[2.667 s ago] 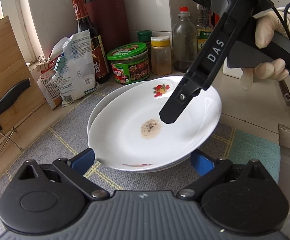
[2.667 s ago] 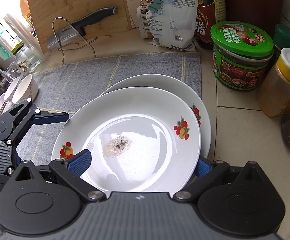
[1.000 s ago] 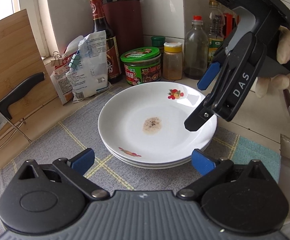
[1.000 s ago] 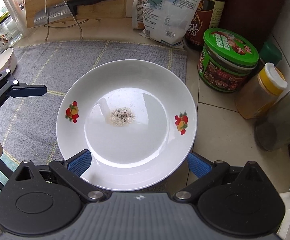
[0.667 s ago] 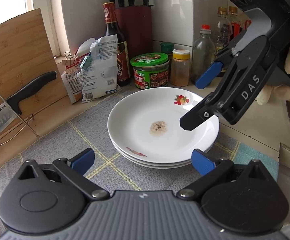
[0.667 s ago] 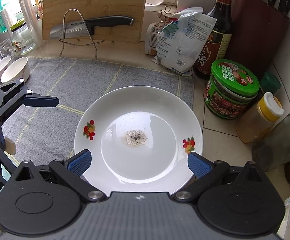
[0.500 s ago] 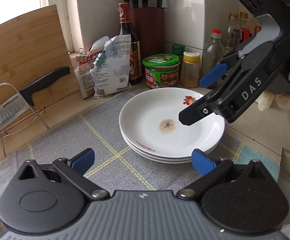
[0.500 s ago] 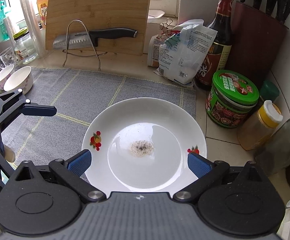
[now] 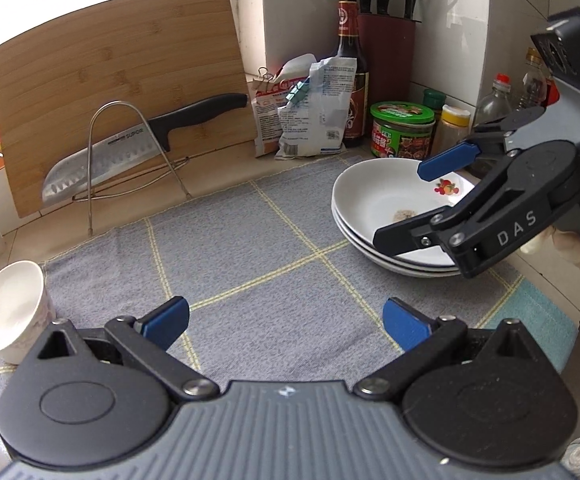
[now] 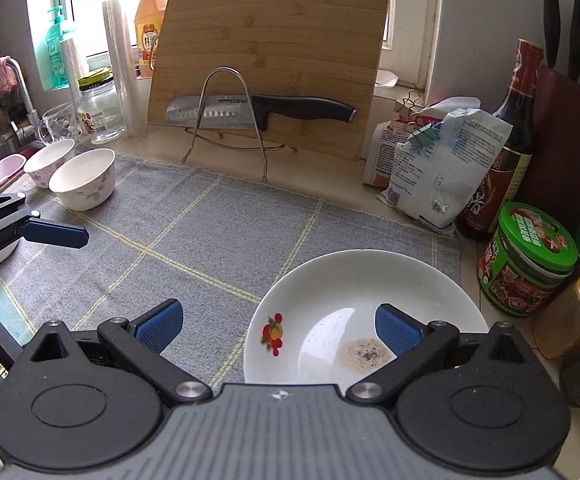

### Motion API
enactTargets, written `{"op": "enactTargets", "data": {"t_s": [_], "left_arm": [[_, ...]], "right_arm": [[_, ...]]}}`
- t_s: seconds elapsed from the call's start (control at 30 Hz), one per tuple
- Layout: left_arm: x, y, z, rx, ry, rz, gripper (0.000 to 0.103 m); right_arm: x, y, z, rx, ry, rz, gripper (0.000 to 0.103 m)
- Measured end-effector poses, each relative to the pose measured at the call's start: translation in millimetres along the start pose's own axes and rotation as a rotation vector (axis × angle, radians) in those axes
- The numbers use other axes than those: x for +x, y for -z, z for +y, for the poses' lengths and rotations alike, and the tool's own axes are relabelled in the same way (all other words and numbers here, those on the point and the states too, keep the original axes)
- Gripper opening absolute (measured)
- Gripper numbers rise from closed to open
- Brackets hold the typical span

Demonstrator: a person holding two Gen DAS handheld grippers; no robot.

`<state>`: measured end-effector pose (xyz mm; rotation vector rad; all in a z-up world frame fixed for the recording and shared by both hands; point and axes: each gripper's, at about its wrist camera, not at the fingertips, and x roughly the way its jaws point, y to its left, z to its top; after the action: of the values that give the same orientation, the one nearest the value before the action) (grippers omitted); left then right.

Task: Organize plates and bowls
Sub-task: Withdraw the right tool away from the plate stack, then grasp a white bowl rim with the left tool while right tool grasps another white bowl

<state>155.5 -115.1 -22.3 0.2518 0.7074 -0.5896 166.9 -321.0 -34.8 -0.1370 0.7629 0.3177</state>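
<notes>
On the grey checked mat (image 9: pixel 249 248) covering the tabletop, both tongs hang released and empty, the left tongs (image 9: pixel 285 320) over bare cloth, the right tongs (image 9: pixel 406 200) above the stack of white plates (image 9: pixel 378 204) at the mat's right end, with two bowls (image 10: pixel 83 184) far left

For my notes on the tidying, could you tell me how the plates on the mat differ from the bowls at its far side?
The plates are wide and shallow; the bowls are small and deep. The plates sit stacked, while the two bowls in the right wrist view stand side by side. The top plate carries a red fruit motif and a speckled smear; the bowls show a faint floral print and look clean. All are white.
</notes>
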Motion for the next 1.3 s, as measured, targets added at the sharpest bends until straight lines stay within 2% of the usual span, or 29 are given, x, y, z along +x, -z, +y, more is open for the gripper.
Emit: {"op": "enactTargets", "data": {"t_s": [0.27,0.47,0.67,0.97,1.17,1.3], "left_arm": [[-31.8,28.6,37.9,0.024,0.014,-0.014,0.102],[-65.8,53.1,71.8,0.016,0.0,-0.028,0.102],[-98.2,78.6,109.8,-0.011,-0.04,-0.033,0.102],[-137.3,113.2,154.5,-0.084,-0.153,-0.032,0.102],[-148.9,136.4,180.5,-0.132,-0.208,-0.005,0.102],[-145.1,148.2,196.4,-0.159,-0.21,0.012,0.102]], "right_arm": [[5.6,-5.8,56.3,-0.033,0.037,0.007,0.103],[14.9,-15.0,104.6,-0.006,0.023,0.014,0.103],[29.4,-25.9,157.9,-0.005,-0.021,0.019,0.103],[51.3,-41.2,217.7,0.004,-0.132,0.004,0.103],[65.9,-53.1,252.6,-0.031,-0.212,0.012,0.103],[75.8,-61.7,272.3,-0.057,-0.252,0.02,0.103]]}}
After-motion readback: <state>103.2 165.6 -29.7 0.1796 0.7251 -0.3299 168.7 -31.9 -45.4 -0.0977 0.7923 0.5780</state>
